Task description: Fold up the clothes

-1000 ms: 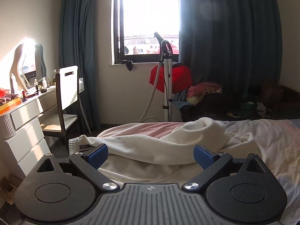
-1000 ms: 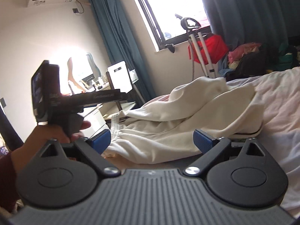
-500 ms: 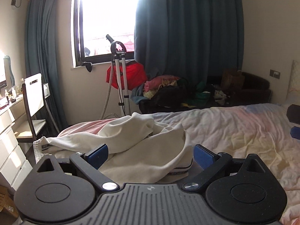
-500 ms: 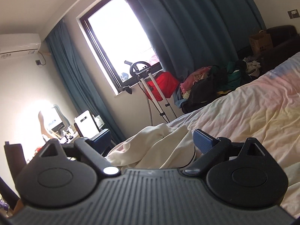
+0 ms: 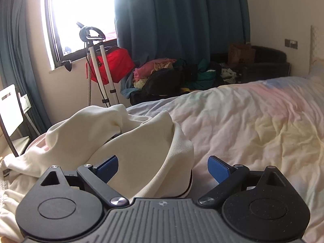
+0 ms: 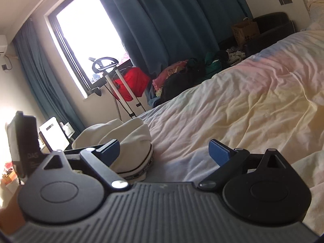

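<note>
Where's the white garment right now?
The white garment lies bunched on the bed near its window-end corner, lower left in both views; a fold rises between the open left claw's fingers.

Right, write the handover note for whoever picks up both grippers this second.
Left gripper: open, holding nothing; the cream garment bulges up between its blue pads, not pinched.
Right gripper: open, holding nothing, aimed over the bed, with the garment beside its left finger.
Garment: one crumpled heap at the bed's window-side end, dark-trimmed hem facing the grippers.
Done: no fold visible yet.
Left: probably spread it flat on the bare sheet first, then fold. The clothes pile beyond the bed may come after.
</note>
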A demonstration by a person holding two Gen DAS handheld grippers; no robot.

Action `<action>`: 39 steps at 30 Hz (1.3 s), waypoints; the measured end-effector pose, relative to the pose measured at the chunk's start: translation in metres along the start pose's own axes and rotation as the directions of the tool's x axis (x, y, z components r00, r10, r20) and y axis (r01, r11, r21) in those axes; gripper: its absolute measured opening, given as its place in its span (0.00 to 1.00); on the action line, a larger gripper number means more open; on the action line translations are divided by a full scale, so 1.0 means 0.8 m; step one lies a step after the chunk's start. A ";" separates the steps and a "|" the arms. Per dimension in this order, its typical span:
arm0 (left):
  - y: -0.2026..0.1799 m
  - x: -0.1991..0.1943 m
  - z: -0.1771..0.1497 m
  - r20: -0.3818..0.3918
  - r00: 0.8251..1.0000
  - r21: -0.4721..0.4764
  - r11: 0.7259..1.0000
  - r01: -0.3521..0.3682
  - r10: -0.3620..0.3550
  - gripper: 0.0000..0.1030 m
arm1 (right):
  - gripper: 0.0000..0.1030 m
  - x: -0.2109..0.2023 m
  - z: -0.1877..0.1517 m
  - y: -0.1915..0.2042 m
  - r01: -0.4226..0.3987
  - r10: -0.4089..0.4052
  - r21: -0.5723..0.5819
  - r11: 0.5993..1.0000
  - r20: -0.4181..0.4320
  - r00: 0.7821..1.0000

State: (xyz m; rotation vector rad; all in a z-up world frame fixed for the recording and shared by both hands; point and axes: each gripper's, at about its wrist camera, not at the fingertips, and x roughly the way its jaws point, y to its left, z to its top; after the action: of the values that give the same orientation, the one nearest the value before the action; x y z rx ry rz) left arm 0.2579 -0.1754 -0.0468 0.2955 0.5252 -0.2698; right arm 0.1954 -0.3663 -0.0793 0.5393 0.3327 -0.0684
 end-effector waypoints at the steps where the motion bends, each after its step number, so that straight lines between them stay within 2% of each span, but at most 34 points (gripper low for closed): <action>1: -0.010 0.022 0.002 -0.005 1.000 0.018 1.000 0.003 -0.003 0.87 | 0.93 0.009 0.001 -0.005 0.017 -0.017 0.005 1.000 -0.011 1.000; 4: -0.041 0.086 0.007 -0.020 1.000 0.075 0.997 0.007 -0.006 0.80 | 0.93 0.033 0.004 -0.026 0.064 -0.064 0.040 0.997 -0.013 0.998; 5: -0.052 0.107 0.008 -0.024 0.999 0.113 0.993 -0.020 0.023 0.72 | 0.93 0.039 0.004 -0.033 0.080 -0.079 0.055 0.995 -0.015 0.997; 7: -0.071 0.146 0.011 -0.029 0.996 0.186 0.980 -0.074 0.081 0.63 | 0.93 0.054 0.002 -0.048 0.102 -0.100 0.084 0.991 -0.024 0.995; 8: -0.076 0.162 0.010 -0.024 0.993 0.204 0.973 -0.107 0.115 0.51 | 0.93 0.063 -0.001 -0.056 0.094 -0.091 0.095 0.991 -0.039 0.995; 9: -0.076 0.173 0.010 -0.018 0.990 0.206 0.970 -0.131 0.138 0.44 | 0.93 0.071 -0.005 -0.061 0.090 -0.086 0.097 0.991 -0.052 0.995; 11: -0.073 0.170 0.007 0.002 0.990 0.195 0.970 -0.142 0.144 0.27 | 0.93 0.085 -0.011 -0.065 0.094 -0.086 0.095 0.991 -0.083 0.993; 14: -0.067 0.142 0.000 0.058 0.989 0.194 0.970 -0.146 0.137 0.15 | 0.93 0.095 -0.015 -0.059 0.090 -0.082 0.071 0.993 -0.107 0.991; 19: -0.002 0.017 -0.015 0.132 0.988 -0.012 0.997 -0.076 0.077 0.12 | 0.93 0.082 -0.018 -0.041 0.037 -0.035 0.019 0.999 -0.083 0.996; 23: 0.074 -0.088 -0.046 0.151 0.986 -0.176 0.984 -0.041 0.068 0.11 | 0.93 0.065 -0.025 -0.026 -0.001 0.001 0.001 1.000 -0.095 0.995; 26: 0.129 -0.138 -0.076 0.117 0.990 -0.273 0.961 -0.041 0.075 0.11 | 0.93 0.053 -0.033 -0.013 -0.059 0.060 0.010 0.998 -0.129 0.990; 30: 0.184 -0.160 -0.103 0.082 0.993 -0.384 0.922 -0.046 0.084 0.12 | 0.89 0.042 -0.043 0.006 -0.142 0.146 0.035 0.989 -0.177 0.973; 33: 0.210 -0.164 -0.116 0.086 0.993 -0.459 0.888 -0.032 0.080 0.12 | 0.77 0.040 -0.051 0.015 -0.188 0.202 0.083 0.979 -0.226 0.953; 37: 0.228 -0.169 -0.130 0.098 0.994 -0.567 0.823 0.015 0.050 0.12 | 0.77 0.049 -0.060 0.019 -0.223 0.272 0.185 0.957 -0.302 0.914; 39: 0.232 -0.168 -0.135 0.113 0.993 -0.591 0.806 0.032 0.043 0.12 | 0.77 0.060 -0.057 0.023 -0.231 0.295 0.224 0.947 -0.313 0.903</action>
State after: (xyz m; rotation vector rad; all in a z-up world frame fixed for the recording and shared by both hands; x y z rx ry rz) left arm 0.1576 0.0566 -0.0272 -0.3334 0.4633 -0.1045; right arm 0.2303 -0.3264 -0.1227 0.7771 0.5952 0.2658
